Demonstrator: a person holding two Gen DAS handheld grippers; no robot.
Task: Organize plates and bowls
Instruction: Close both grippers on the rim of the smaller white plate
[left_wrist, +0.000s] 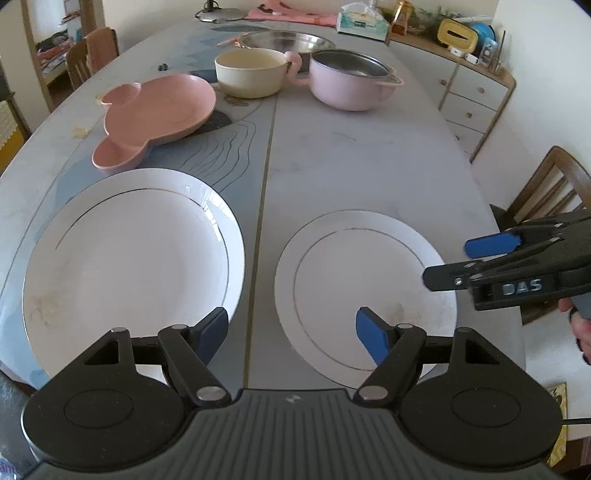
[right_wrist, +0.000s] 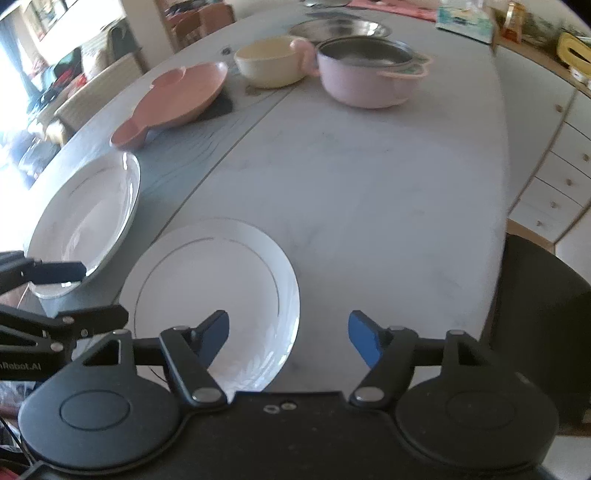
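While both the left gripper (left_wrist: 291, 332) and right gripper (right_wrist: 288, 338) gape empty, only the left view shows a hand (left_wrist: 580, 328) beside the small plate (left_wrist: 365, 291)

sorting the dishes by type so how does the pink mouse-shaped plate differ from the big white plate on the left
The pink mouse-shaped plate is matte pink; the big white plate is glossy white with a thin ring line. The pink one has a round body with two small ear compartments; the white one is a plain circle. The pink one lies farther up the table, partly on a dark mat; the white one lies at the near edge. Both sit flat and empty.
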